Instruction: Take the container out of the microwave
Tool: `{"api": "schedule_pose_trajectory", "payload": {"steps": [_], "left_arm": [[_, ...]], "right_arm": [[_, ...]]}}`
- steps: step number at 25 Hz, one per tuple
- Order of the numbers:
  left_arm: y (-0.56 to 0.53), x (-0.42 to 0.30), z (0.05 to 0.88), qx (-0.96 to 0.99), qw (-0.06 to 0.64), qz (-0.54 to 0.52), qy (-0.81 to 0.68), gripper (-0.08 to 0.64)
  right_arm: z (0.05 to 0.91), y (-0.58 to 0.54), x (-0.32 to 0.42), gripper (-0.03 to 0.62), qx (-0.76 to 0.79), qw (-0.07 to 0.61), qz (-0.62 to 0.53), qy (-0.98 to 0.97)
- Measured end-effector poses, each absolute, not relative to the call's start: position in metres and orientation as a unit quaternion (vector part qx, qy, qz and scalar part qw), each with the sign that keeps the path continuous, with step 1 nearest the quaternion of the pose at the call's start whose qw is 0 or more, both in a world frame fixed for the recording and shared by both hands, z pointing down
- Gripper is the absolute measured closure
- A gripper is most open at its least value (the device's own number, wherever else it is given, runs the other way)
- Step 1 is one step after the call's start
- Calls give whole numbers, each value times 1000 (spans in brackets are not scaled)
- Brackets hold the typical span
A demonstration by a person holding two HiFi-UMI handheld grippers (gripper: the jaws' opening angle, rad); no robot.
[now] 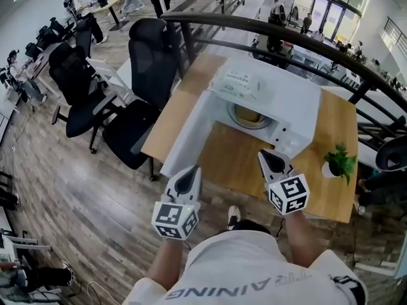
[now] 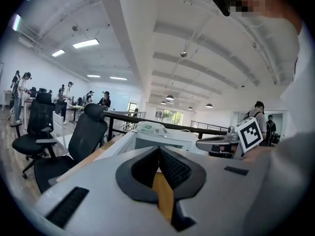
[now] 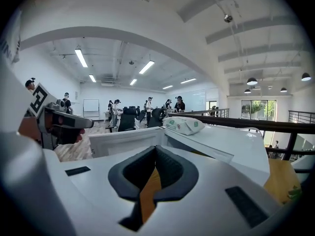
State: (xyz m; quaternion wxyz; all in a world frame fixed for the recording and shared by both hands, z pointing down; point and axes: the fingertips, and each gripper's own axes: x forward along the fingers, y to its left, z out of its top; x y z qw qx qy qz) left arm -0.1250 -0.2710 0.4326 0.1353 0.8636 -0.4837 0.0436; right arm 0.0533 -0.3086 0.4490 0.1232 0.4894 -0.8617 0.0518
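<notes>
A white microwave [image 1: 289,110] stands on a wooden table [image 1: 238,164], its door [image 1: 187,129] swung open to the left. Inside the cavity sits a round tan container [image 1: 249,115]; neither gripper view shows it. My left gripper [image 1: 189,178] [image 2: 158,150] hovers in front of the open door's lower edge, jaws shut and empty. My right gripper [image 1: 273,160] [image 3: 156,149] is over the table just in front of the microwave's right front corner, also shut with nothing in it. Both point at the microwave [image 2: 162,137] [image 3: 221,144], short of the cavity.
A white pack of wipes [image 1: 238,84] [image 3: 183,124] lies on top of the microwave. A small potted plant [image 1: 337,161] stands at the table's right. Black office chairs [image 1: 149,75] crowd the table's left side. A dark railing [image 1: 305,43] runs behind the table.
</notes>
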Motion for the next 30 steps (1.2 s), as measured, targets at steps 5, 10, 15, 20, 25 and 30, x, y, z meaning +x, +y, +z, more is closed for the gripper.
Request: {"api": "schedule_pose_trajectory", "payload": {"steps": [5, 10, 15, 20, 25, 30], "left_arm": [[-306, -93, 441, 868, 137, 53, -475, 528], [-327, -79, 461, 869, 149, 57, -468, 528], [-344, -83, 467, 876, 158, 48, -453, 528], [-357, -79, 474, 888, 159, 51, -428, 528], [-361, -80, 482, 890, 168, 56, -420, 528], [-361, -80, 490, 885, 179, 58, -426, 528]], "right_arm": [[469, -339, 69, 571, 479, 126, 75, -865], [492, -359, 70, 571, 473, 144, 83, -865], [502, -374, 68, 569, 488, 180, 82, -850], [528, -396, 57, 568, 497, 247, 66, -829], [557, -425, 51, 559, 478, 288, 71, -827], [585, -456, 44, 494, 464, 338, 64, -816]]}}
